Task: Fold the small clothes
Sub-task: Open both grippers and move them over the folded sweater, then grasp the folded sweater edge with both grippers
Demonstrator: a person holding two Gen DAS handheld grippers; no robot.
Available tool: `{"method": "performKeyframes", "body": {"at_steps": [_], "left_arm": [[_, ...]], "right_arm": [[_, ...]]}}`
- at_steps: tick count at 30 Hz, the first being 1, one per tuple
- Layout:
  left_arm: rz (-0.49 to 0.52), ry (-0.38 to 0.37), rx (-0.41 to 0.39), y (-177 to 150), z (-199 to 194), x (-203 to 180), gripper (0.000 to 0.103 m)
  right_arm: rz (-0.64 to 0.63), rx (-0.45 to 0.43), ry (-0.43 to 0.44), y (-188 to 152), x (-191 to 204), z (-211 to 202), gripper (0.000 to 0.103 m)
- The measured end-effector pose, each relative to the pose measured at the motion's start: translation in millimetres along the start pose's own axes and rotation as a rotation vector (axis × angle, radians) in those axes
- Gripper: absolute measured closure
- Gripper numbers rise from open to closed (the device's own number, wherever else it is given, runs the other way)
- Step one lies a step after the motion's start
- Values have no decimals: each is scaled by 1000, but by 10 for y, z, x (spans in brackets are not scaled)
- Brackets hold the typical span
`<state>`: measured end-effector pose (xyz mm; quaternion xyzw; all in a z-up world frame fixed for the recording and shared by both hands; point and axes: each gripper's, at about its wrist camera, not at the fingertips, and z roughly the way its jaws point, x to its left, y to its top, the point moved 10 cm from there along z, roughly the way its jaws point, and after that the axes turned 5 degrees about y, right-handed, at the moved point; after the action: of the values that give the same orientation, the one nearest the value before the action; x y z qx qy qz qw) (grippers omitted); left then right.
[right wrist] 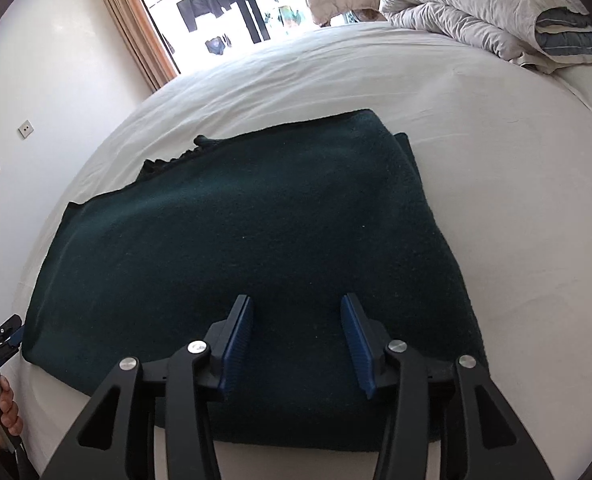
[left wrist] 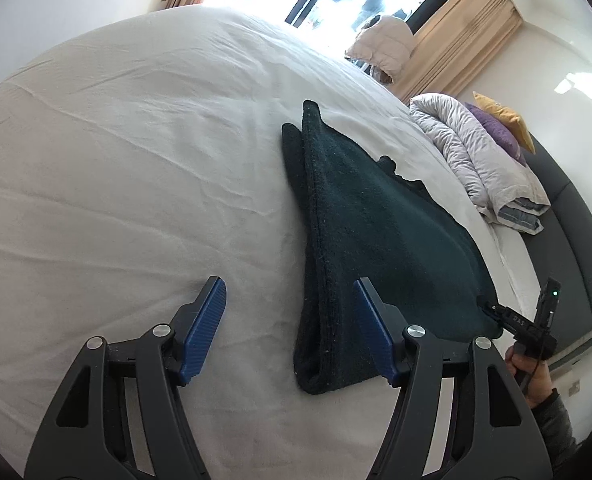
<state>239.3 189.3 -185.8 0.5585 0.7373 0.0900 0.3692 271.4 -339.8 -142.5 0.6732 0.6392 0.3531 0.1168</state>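
Both the left hand-held gripper (left wrist: 289,306) and right hand-held gripper (right wrist: 296,320) hover spread over the folded dark green fleece cloth (right wrist: 255,232), apparently untouched, on the white-sheeted bed (left wrist: 115,152).

- The bed (right wrist: 476,128), covered by a lightly creased white sheet (left wrist: 135,160), filled most of both views.
- A folded dark green cloth (right wrist: 235,248) lay flat on the sheet, a darker layer showing under its far edge.
- In the right wrist view, a rolled grey-white duvet (right wrist: 468,12) rested on the bed at 1 o'clock, well apart from the cloth.
- Purple and yellow pillows (left wrist: 496,128) lay beside the duvet, at 2 o'clock in the left wrist view.
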Motion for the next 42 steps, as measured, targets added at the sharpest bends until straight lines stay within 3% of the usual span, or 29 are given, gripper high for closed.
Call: {"method": "performKeyframes", "body": {"at_steps": [12, 22, 28, 33, 37, 42], "left_arm": [[-45, -13, 12, 176, 191, -9, 38], [-36, -21, 44, 358, 520, -192, 28], [-4, -3, 67, 341, 641, -292, 16], [-25, -11, 69, 380, 727, -360, 1], [-15, 4, 67, 442, 842, -419, 0], [-63, -57, 67, 535, 905, -479, 0]], "right_arm": [[-4, 8, -35, -63, -27, -19, 60], [13, 38, -69, -251, -71, -58, 66], [39, 51, -63, -255, -90, -54, 67], [29, 28, -67, -244, -66, -87, 67], [72, -7, -38, -182, -53, -205, 67], [89, -115, 45, 64, 133, -417, 62]]}}
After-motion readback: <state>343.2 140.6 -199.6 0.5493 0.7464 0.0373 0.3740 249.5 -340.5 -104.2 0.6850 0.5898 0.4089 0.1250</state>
